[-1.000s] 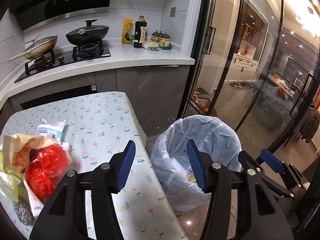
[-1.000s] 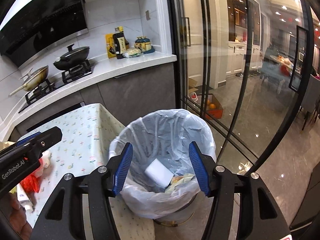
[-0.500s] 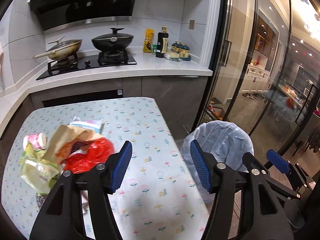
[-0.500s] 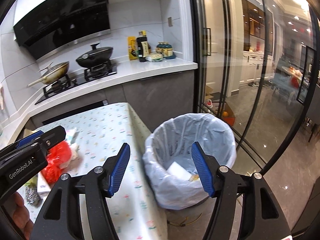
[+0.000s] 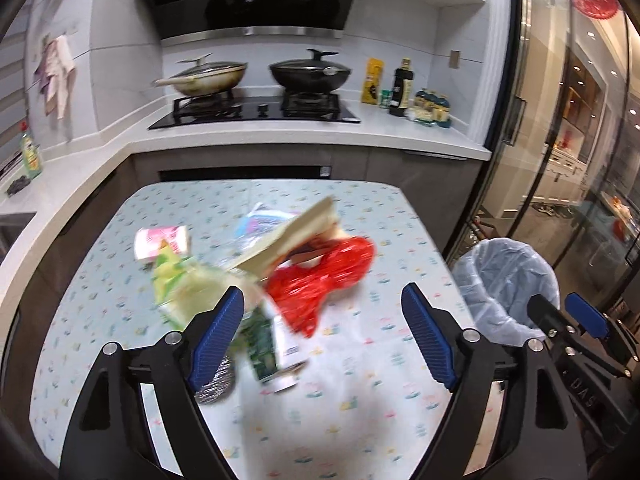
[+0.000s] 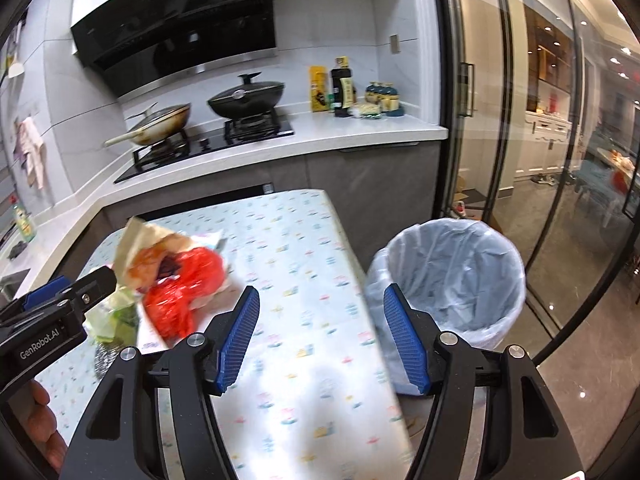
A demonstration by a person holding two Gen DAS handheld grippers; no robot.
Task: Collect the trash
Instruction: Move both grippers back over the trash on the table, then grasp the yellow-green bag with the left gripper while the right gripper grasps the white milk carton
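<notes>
A heap of trash lies on the flowered table (image 5: 360, 392): a red plastic bag (image 5: 320, 280), a tan paper bag (image 5: 292, 236), a pink cup (image 5: 162, 242), yellow-green wrappers (image 5: 180, 288), a green-and-white pack (image 5: 266, 340) and a steel scourer (image 5: 214, 386). My left gripper (image 5: 322, 336) is open and empty just above the near side of the heap. My right gripper (image 6: 320, 338) is open and empty over the table's right edge, beside the bin (image 6: 452, 276). The red bag (image 6: 180, 292) and the left gripper (image 6: 60, 312) show at its left.
The bin with a white liner (image 5: 504, 280) stands on the floor right of the table. Behind are a counter with a hob, a pan (image 5: 204, 78), a black wok (image 5: 310, 74) and bottles (image 5: 402, 88). Glass sliding doors (image 6: 520, 120) are at the right.
Both grippers have swung left, away from the bin and toward the table. The trash heap now sits in the middle of the left wrist view. Both stay open.
</notes>
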